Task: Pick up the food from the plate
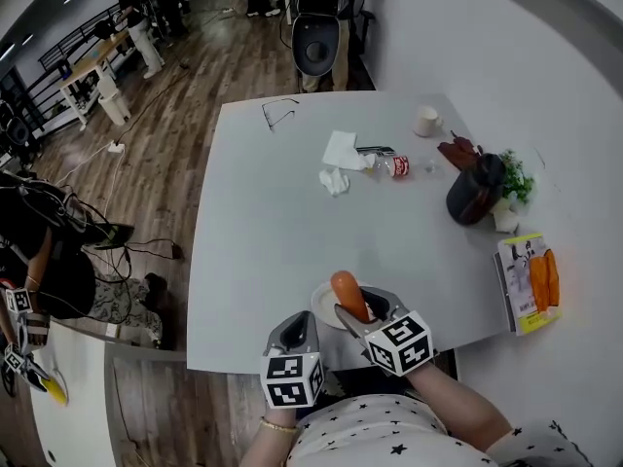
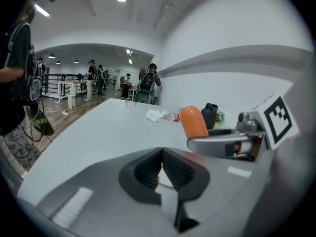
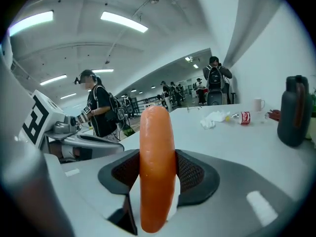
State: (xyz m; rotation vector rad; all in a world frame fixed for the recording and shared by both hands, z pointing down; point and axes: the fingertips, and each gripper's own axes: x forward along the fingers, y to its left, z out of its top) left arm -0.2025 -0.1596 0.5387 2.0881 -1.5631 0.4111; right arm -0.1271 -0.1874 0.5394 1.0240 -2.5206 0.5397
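Note:
An orange sausage (image 1: 348, 295) stands nearly upright between the jaws of my right gripper (image 1: 356, 307), whose pads press on both of its sides. It sits just above a small white plate (image 1: 320, 305) near the table's front edge. In the right gripper view the sausage (image 3: 157, 162) fills the middle, its tip rising well above the right gripper (image 3: 157, 174). My left gripper (image 1: 297, 331) hangs just left of the plate, jaws together and empty. In the left gripper view the left gripper (image 2: 161, 164) is shut, with the sausage (image 2: 193, 122) up and to its right.
On the grey table (image 1: 273, 232) farther back lie crumpled tissues (image 1: 341, 154), a small bottle (image 1: 394, 166), a white cup (image 1: 426, 121), glasses (image 1: 279, 113), a black jug (image 1: 475, 191) and a plant (image 1: 514, 178). A yellow food package (image 1: 531, 280) lies at the right edge.

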